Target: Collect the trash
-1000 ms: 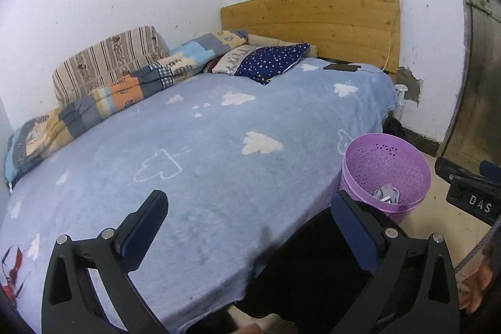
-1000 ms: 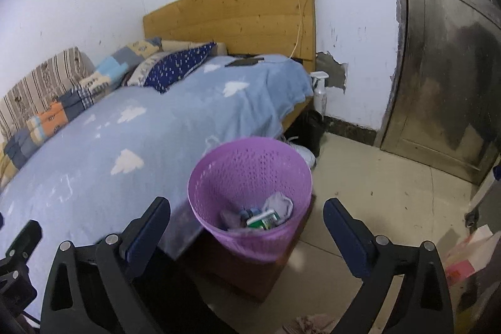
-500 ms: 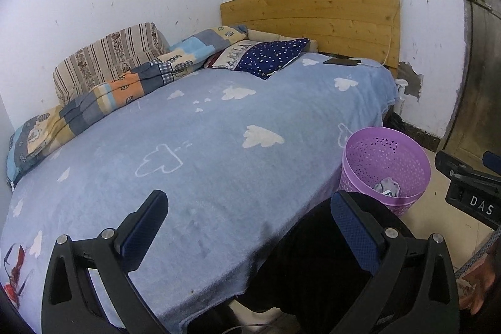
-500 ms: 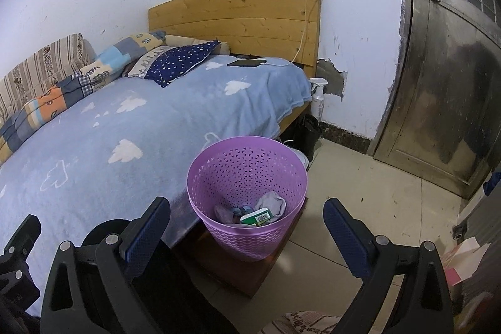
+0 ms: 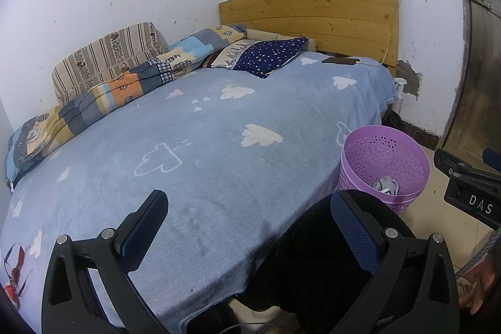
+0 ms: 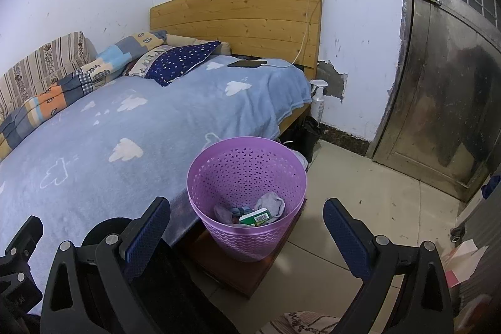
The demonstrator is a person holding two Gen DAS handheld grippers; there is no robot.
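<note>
- The left gripper (image 5: 249, 235), black-framed with blue textured pads, has its fingers spread wide and nothing between them; it hangs over the near edge of the light blue cloud-print blanket (image 5: 200, 152) covering the bed.
- The right gripper (image 6: 247, 233), of the same make, is likewise spread wide and empty, held above the pale tiled floor (image 6: 369, 196) beside the bed.
- The round purple perforated plastic basket (image 6: 247, 174) stands on a low dark red-brown wooden stand (image 6: 247, 274) just beside the bed's edge. It already holds crumpled grey-white scraps (image 6: 271, 205) and a green-and-white barcoded carton (image 6: 255, 216).
- The deciding relation: in the right wrist view the basket sits straight ahead, centred between the two fingers and a little below them. In the left wrist view it lies off to the right, beyond the right finger, so the right gripper is judged the nearer and better aligned.
- The basket is round and upright with its mouth up, so no long axis constrains the approach; a rim grasp would need the jaws to straddle the thin wall.
- No loose trash shows on the blanket. A black phone (image 6: 247, 63) on a white cable lies near the wooden headboard (image 6: 238, 17), and is not rubbish.
- Pinkish paper or card (image 6: 463, 259) at the right edge of the right wrist view may be the remaining litter, though it is too cropped to be sure.
</note>
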